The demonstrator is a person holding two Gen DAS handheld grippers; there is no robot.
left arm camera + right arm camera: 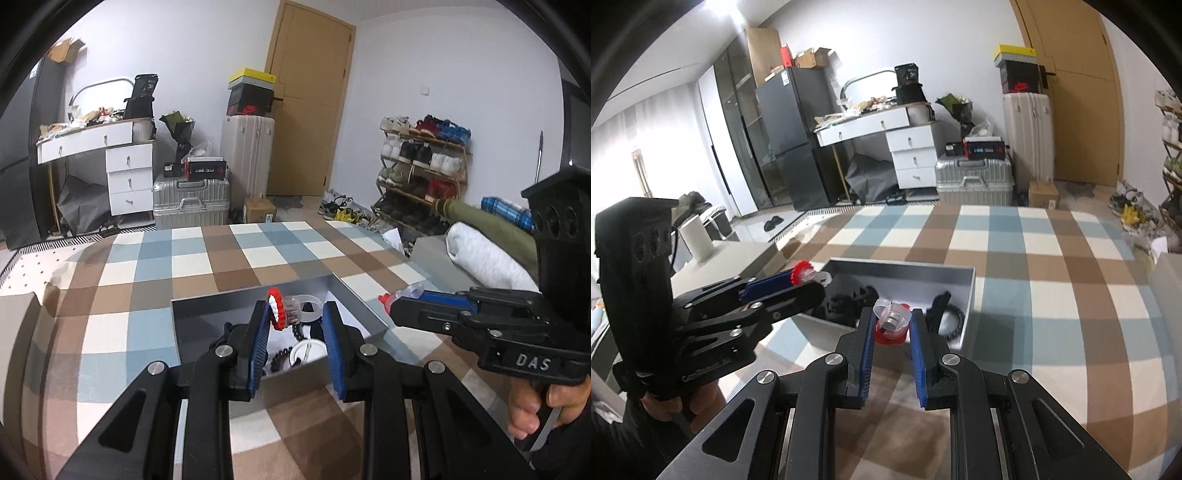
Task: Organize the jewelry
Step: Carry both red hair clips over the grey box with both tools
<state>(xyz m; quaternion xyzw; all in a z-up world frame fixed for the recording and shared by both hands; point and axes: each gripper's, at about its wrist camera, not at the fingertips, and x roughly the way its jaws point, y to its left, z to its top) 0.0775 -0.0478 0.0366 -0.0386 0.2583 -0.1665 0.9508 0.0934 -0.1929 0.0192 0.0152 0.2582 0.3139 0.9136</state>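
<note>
Both tongs grip: left gripper point(295, 321) pinches red-white ring point(276, 308), right gripper point(892, 326) clear-red ring point(891, 322), each above tray point(967, 314) near edge

brown, blue, white checked cloth point(236, 258)

Black claw point(295, 314), blue pads point(258, 343), silver screws

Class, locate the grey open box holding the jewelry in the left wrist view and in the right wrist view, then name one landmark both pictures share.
Left wrist view: the grey box sits low at centre on the checked cloth, partly behind that camera's own claw.
Right wrist view: the grey box lies just below centre, beyond that camera's own claw.
Shared landmark: the silver suitcase on the floor past the table.
</note>
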